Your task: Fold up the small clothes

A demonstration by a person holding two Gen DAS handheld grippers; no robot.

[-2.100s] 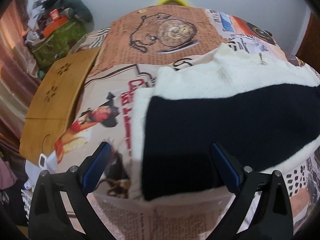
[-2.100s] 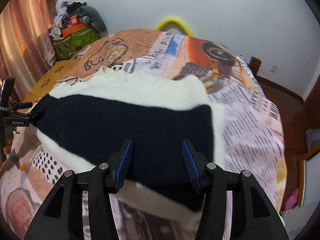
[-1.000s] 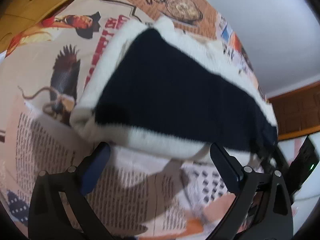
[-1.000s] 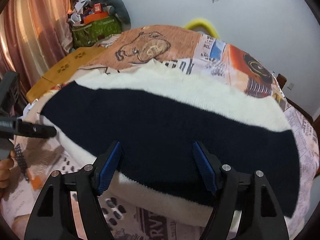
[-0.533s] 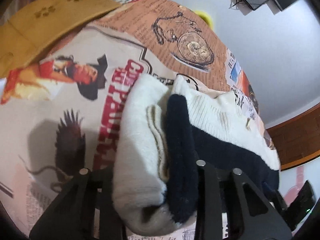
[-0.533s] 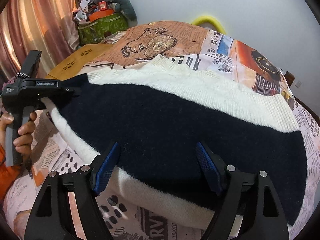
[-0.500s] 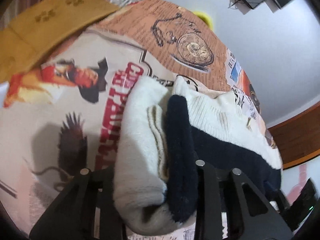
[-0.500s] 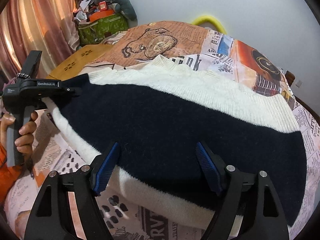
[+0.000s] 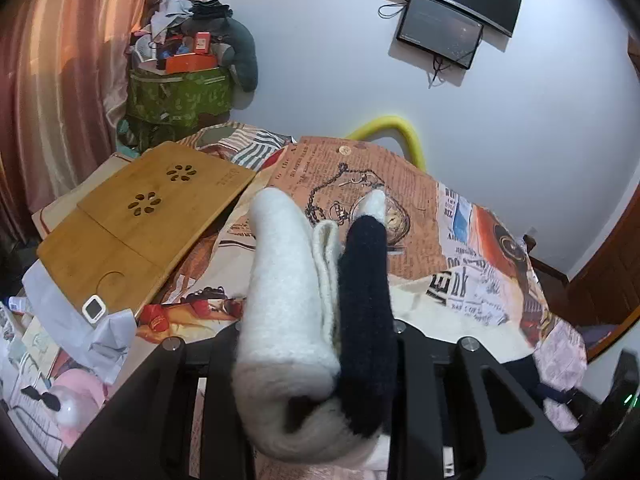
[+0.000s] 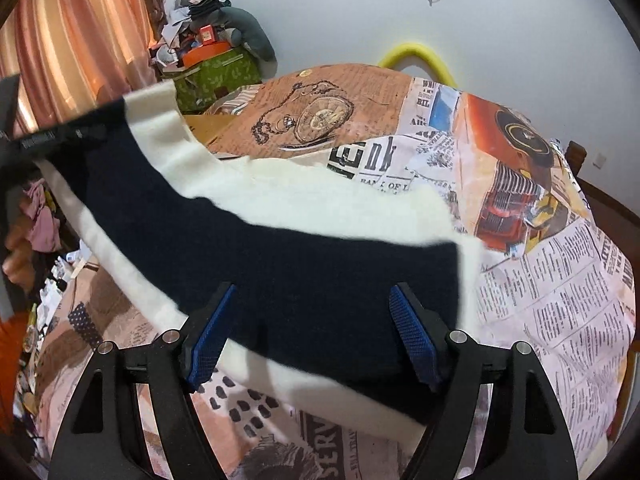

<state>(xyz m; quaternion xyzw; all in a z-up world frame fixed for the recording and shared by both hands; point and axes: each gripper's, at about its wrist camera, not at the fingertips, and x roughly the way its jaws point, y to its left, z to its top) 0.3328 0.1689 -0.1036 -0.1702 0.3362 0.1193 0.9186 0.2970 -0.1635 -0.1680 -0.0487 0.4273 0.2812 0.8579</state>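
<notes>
A cream and navy knitted sweater (image 10: 280, 248) lies on a bed with a newspaper-print cover (image 10: 560, 300). My left gripper (image 9: 320, 344) is shut on the sweater's end (image 9: 288, 300), a thick bunch of cream and navy layers, and holds it lifted off the bed. In the right wrist view the left gripper (image 10: 52, 140) shows at upper left, holding that end raised. My right gripper (image 10: 312, 332) is open, its blue pads (image 10: 210, 332) over the sweater's navy band near its other end.
A wooden lap tray (image 9: 136, 232) lies at the bed's left side. A green bag piled with clutter (image 9: 180, 92) stands by the curtain. A yellow hoop (image 9: 392, 132) rises behind the bed. A screen (image 9: 440, 32) hangs on the wall.
My left gripper closed on the sweater's left end and has lifted it up off the bed. My right gripper stays open over the navy band, near the right end.
</notes>
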